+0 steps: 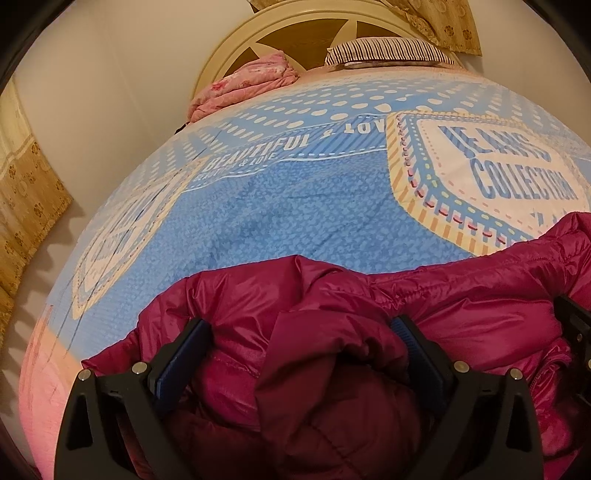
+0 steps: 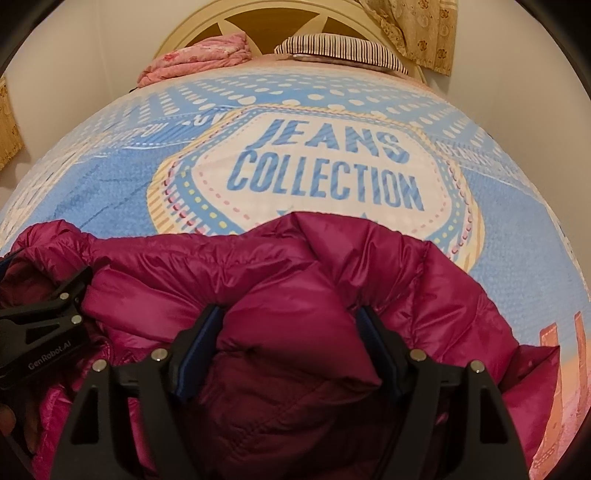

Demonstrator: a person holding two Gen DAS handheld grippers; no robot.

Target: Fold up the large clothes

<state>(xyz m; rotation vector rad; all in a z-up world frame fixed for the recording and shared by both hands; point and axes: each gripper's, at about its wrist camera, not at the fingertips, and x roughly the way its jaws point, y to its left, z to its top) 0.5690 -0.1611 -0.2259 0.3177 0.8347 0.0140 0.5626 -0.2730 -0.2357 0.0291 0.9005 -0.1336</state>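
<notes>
A shiny magenta puffer jacket (image 1: pixel 325 332) lies bunched at the near end of the bed, its quilted, slippery fabric heaped in soft folds and stitched ridges. Under it spreads a smooth blue bedsheet (image 1: pixel 295 206) printed with cream dots and a lettered badge. At the far end, against a curved cream headboard (image 2: pixel 207 22), sit a striped pillow (image 1: pixel 388 50) and a crumpled pink blanket (image 1: pixel 247 85). The left gripper (image 1: pixel 301 334) points forward and low over the jacket's left part, its black fingers with blue pads spread wide with a thick fold bulging between them. The right gripper (image 2: pixel 291 326) sits level beside it, fingers likewise spread around a puffy fold near the middle.
</notes>
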